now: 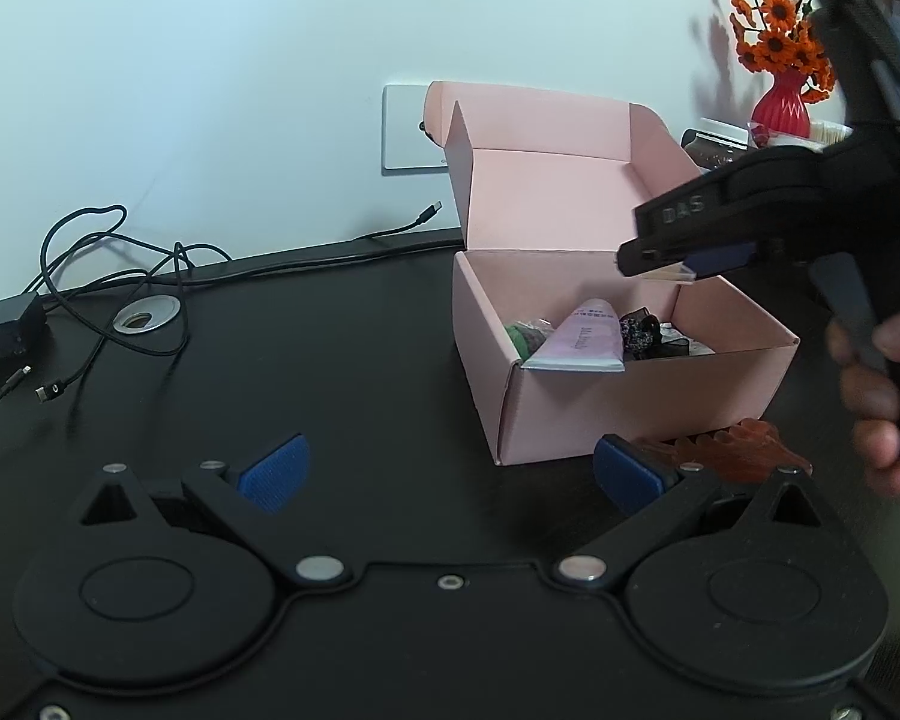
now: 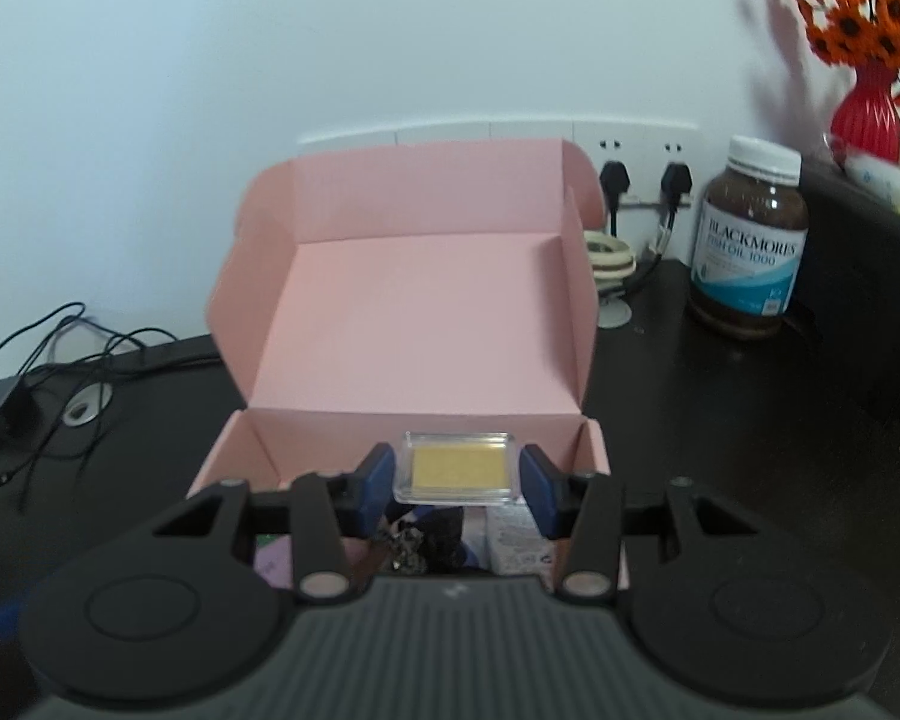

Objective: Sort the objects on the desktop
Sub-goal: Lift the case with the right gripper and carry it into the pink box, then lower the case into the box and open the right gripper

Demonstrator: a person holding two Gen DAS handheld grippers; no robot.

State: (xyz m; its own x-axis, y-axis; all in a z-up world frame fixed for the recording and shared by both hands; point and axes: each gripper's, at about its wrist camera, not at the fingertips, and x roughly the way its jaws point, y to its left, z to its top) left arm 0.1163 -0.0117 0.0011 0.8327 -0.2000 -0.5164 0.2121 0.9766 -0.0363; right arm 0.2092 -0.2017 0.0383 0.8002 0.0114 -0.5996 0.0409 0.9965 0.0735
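Note:
An open pink cardboard box (image 1: 642, 414) stands on the black desk, lid up; it also shows in the right wrist view (image 2: 414, 312). Inside lie a pink tube (image 1: 585, 339) and dark hair ties (image 1: 645, 330). My right gripper (image 2: 457, 480) is shut on a small clear plastic case (image 2: 456, 468) with a yellow insert and holds it over the box; it also shows from the side in the left wrist view (image 1: 684, 270). My left gripper (image 1: 450, 471) is open and empty, low over the desk in front of the box. A reddish-brown hair claw (image 1: 732, 450) lies by its right finger.
Black cables and a charger (image 1: 12, 330) lie at the left by a metal grommet (image 1: 146, 315). A fish oil bottle (image 2: 747, 240), tape rolls (image 2: 609, 255) and a red vase of orange flowers (image 2: 867, 114) stand at the right. Wall sockets with plugs (image 2: 642, 180) are behind the box.

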